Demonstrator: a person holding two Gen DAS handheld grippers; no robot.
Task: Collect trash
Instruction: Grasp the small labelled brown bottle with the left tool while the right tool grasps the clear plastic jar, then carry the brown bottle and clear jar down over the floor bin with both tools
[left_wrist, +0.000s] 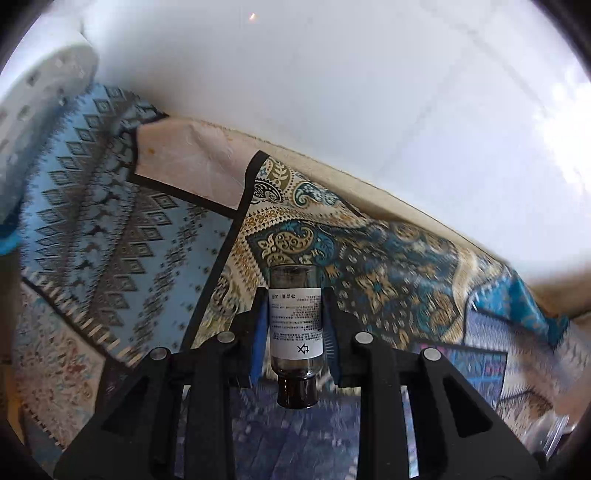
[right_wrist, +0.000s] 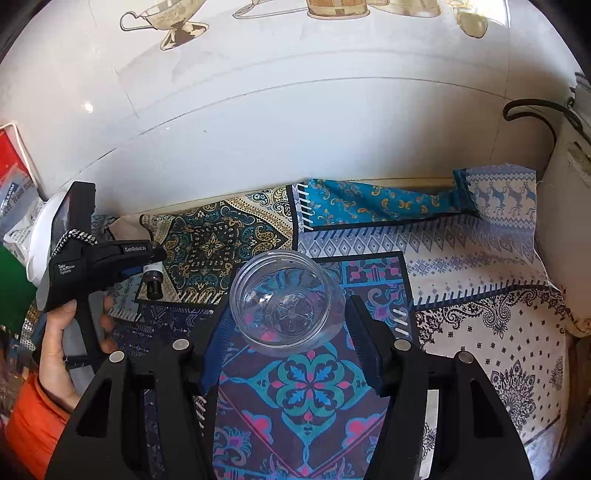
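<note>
A small brown glass bottle (left_wrist: 295, 321) with a white label sits cap-toward-camera between the blue pads of my left gripper (left_wrist: 295, 295), which is shut on it above the patterned cloth. The right wrist view shows that same left gripper (right_wrist: 146, 267) at the left, held by a hand (right_wrist: 62, 343) in an orange sleeve, with the bottle (right_wrist: 154, 282) in its tips. A clear, empty plastic jar (right_wrist: 288, 299) lies mouth-toward-camera between the fingers of my right gripper (right_wrist: 288, 310), whose pads press on its sides.
A patchwork patterned cloth (right_wrist: 480, 258) covers the surface up to a white tiled wall (right_wrist: 295, 129). A white rounded object (left_wrist: 44, 110) is at the left. Packages (right_wrist: 14, 177) stand at the far left. A white box (right_wrist: 565, 229) with a black cable is at the right.
</note>
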